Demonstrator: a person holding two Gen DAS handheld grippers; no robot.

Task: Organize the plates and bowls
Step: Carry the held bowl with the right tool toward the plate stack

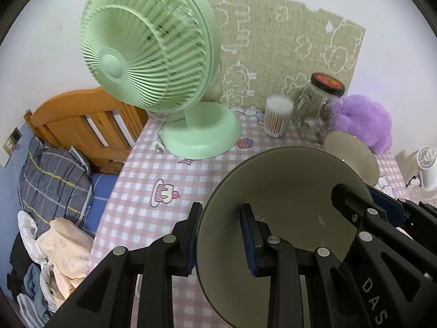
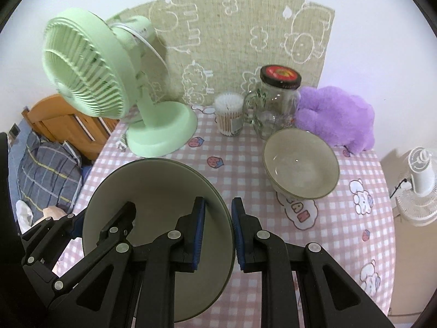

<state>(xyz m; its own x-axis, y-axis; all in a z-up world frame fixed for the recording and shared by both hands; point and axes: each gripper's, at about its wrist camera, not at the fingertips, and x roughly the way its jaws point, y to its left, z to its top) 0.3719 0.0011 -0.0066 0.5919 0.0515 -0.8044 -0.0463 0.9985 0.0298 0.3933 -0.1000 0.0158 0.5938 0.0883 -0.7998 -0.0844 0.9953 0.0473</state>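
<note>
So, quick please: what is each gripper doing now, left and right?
Left gripper: fingers straddle the left rim of the plate; a firm clamp cannot be told.
Right gripper: fingers straddle the plate's right rim, with a gap; cannot tell either.

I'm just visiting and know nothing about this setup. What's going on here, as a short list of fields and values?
surface: table under a pink checked cloth
held item: plate, tilted, its rim between the fingers of both grippers
left gripper: straddles the plate's left edge
right gripper: straddles the plate's right edge
other dish: bowl, upright on the cloth, nothing visible inside
back of table: green fan, cotton swab tub, glass jar, purple plush
</note>
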